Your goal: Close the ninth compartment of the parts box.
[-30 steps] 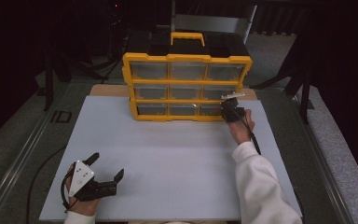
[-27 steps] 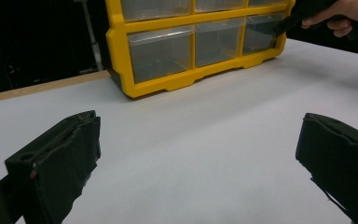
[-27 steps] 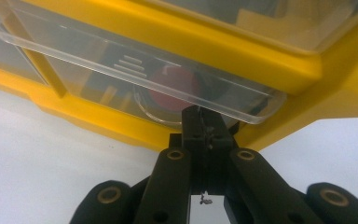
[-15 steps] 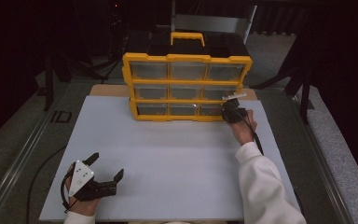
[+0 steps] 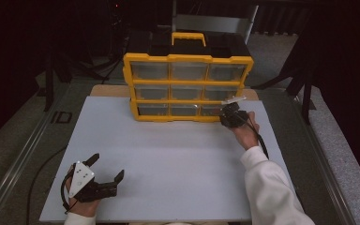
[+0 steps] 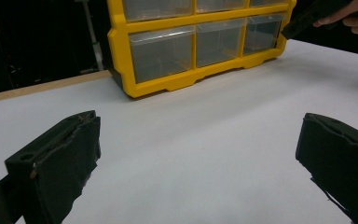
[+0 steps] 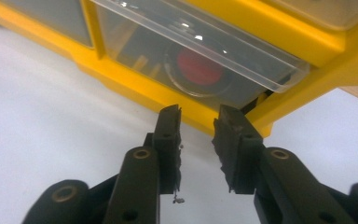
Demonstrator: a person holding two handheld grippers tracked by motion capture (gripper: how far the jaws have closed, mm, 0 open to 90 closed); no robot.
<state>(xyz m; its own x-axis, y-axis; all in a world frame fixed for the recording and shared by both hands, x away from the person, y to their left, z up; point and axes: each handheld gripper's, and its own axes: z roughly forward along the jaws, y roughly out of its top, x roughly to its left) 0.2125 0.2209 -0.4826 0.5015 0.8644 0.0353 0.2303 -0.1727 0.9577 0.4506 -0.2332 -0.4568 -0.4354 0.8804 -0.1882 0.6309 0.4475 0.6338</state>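
Jaws, right gripper (image 7: 196, 128): parted by a narrow gap, nothing between the pads; they have just been opening. Tips sit just short of the yellow lower rail of the drawer cabinet (image 5: 187, 86), at its bottom right corner.

Item ahead of those jaws: clear bottom-right drawer (image 7: 200, 51), pulled out a little, its lip overhanging above my tips. Inside it, a round red piece (image 7: 199, 67) seen through the plastic; what it is I cannot tell.

Obstruction: the yellow rail below the drawer stands directly between my tips and the drawer front.

Jaws, left gripper (image 6: 196, 158): spread wide, holding nothing, bare white board (image 5: 168, 159) between them. Cabinet well ahead of these jaws and apart from them; my right gripper shows far off to their upper right, at the cabinet's corner.

Surroundings: black lid and yellow handle (image 5: 188, 37) on top of the cabinet; strip of wooden tabletop (image 5: 108, 90) beside it, past the board's far edge.

Pose, right hand (image 5: 245, 133): arm in a white sleeve stretched forward, gripper roughly level, pointed at the cabinet.

Pose, left hand (image 5: 77, 206): low at the near edge of the board, gripper lying close to the surface, aimed towards the cabinet.
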